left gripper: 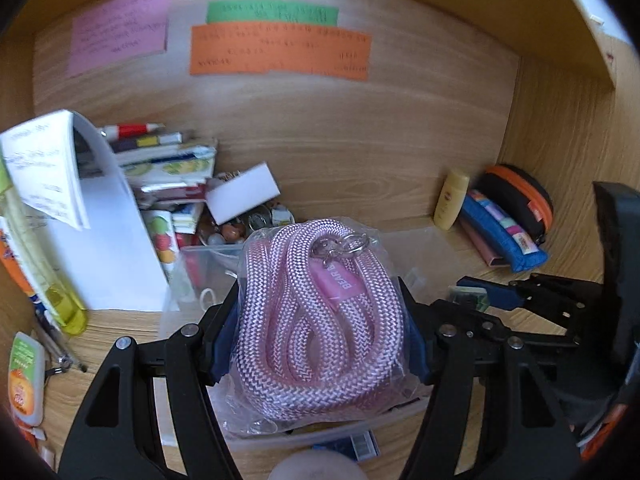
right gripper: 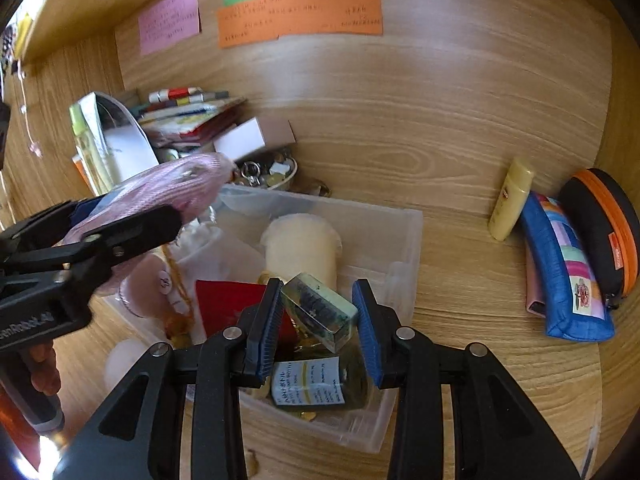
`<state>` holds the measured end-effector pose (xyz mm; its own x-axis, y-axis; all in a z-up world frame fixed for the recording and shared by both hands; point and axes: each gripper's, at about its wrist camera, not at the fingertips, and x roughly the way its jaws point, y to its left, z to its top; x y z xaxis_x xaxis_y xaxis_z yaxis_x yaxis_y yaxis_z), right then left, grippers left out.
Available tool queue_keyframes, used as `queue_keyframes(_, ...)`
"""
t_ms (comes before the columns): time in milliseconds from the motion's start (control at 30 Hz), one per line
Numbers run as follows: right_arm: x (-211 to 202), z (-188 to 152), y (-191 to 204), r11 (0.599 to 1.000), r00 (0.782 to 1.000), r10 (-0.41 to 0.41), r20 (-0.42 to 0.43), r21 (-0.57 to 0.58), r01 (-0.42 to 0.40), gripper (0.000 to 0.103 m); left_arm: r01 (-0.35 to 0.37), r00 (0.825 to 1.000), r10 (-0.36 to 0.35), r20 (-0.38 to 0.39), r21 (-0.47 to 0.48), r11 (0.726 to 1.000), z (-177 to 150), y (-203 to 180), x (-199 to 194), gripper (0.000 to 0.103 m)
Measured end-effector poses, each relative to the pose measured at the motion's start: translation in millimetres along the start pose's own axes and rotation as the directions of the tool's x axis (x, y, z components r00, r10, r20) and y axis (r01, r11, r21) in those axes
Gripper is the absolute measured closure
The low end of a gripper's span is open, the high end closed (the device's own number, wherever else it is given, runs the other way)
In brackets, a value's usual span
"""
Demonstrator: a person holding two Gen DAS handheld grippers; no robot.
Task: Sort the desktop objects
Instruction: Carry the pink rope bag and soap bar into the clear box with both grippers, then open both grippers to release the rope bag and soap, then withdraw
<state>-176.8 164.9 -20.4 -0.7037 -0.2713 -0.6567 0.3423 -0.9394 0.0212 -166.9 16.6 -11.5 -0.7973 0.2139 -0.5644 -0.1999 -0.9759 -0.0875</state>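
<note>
Pink braided rope coiled inside a clear plastic bag (left gripper: 320, 320) is sitting clamped between the blue pads of the left gripper (left gripper: 320, 336), which is carrying it above a translucent plastic storage bin (right gripper: 404, 240) on the wooden desk (right gripper: 460, 360). A silver key ring and a pink tag are lying on top of the coil. Just to its right, the right gripper (right gripper: 318, 320) is gripping a small clear rectangular block with a dark greenish inside (right gripper: 320, 308), tilted between its blue pads, over the same bin; what the block is made of is hard to judge. Inside the bin are lying a cream cylindrical roll (right gripper: 300, 248), a flat red packet (right gripper: 228, 304) and a labelled dark jar (right gripper: 316, 388). Farther right, a yellow bottle (right gripper: 510, 200) is leaning against the back panel beside a blue patchwork pencil pouch (right gripper: 560, 280) and a black case with an orange zip (right gripper: 604, 232). Pink, green and orange paper notes (right gripper: 300, 12) are sticking to the panel.
</note>
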Motion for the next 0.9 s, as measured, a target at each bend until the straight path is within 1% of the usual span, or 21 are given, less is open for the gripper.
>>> queue_keyframes(100, 3, -2, 2, 1.0, 1.0, -0.004, 0.0, -0.016, 0.004, 0.071, -0.002, 1.0, 0.002, -0.024, -0.001, 1.0, -3, -1, 13, 0.036)
queue_keyframes(233, 4, -3, 5, 0.999, 1.0, -0.008, 0.005, -0.035, 0.009, 0.071, 0.016, 0.998, -0.015, -0.055, 0.006, 1.0, -6, -4, 27, 0.036)
queue_keyframes(367, 5, -3, 9, 0.998, 1.0, -0.02, 0.007, -0.055, 0.021, 0.071, 0.024, 0.997, -0.024, -0.077, 0.0, 1.0, -7, -3, 30, 0.036)
queue_keyframes(433, 3, -3, 10, 0.998, 1.0, -0.023, 0.01, -0.06, 0.024, 0.071, 0.029, 0.997, -0.029, -0.076, -0.001, 1.0, -6, -2, 27, 0.036)
queue_keyframes(500, -1, -3, 10, 0.997, 0.999, -0.032, 0.016, -0.065, 0.033, 0.069, 0.022, 0.998, -0.022, -0.056, 0.005, 1.0, -4, -3, 21, 0.036)
queue_keyframes(567, -5, -2, 10, 0.997, 0.999, -0.043, 0.025, -0.064, 0.044, 0.063, 0.023, 0.999, -0.023, -0.022, 0.012, 1.0, -1, -4, 9, 0.036)
queue_keyframes(633, -11, -1, 10, 0.996, 0.998, -0.057, 0.04, -0.06, 0.059, 0.052, 0.025, 1.0, -0.025, 0.006, 0.017, 1.0, 3, -4, -3, 0.036)
queue_keyframes(733, -25, -1, 12, 0.996, 0.995, -0.066, 0.073, -0.057, 0.071, 0.046, 0.014, 0.999, -0.015, 0.05, 0.026, 1.0, 7, -5, -19, 0.033)
queue_keyframes(767, -29, -1, 14, 0.995, 0.994, -0.072, 0.083, -0.059, 0.077, 0.045, 0.01, 0.998, -0.011, 0.063, 0.025, 1.0, 8, -5, -25, 0.031)
queue_keyframes(800, -34, -1, 15, 0.994, 0.992, -0.081, 0.095, -0.062, 0.087, 0.042, 0.007, 0.997, -0.009, 0.076, 0.023, 1.0, 9, -4, -31, 0.029)
queue_keyframes(833, -40, -2, 17, 0.993, 0.99, -0.091, 0.109, -0.065, 0.098, 0.036, 0.006, 0.996, -0.008, 0.09, 0.02, 1.0, 9, -3, -37, 0.027)
queue_keyframes(900, -52, -4, 20, 0.991, 0.986, -0.102, 0.135, -0.068, 0.112, 0.029, 0.0, 0.994, -0.002, 0.109, 0.012, 1.0, 9, -1, -47, 0.021)
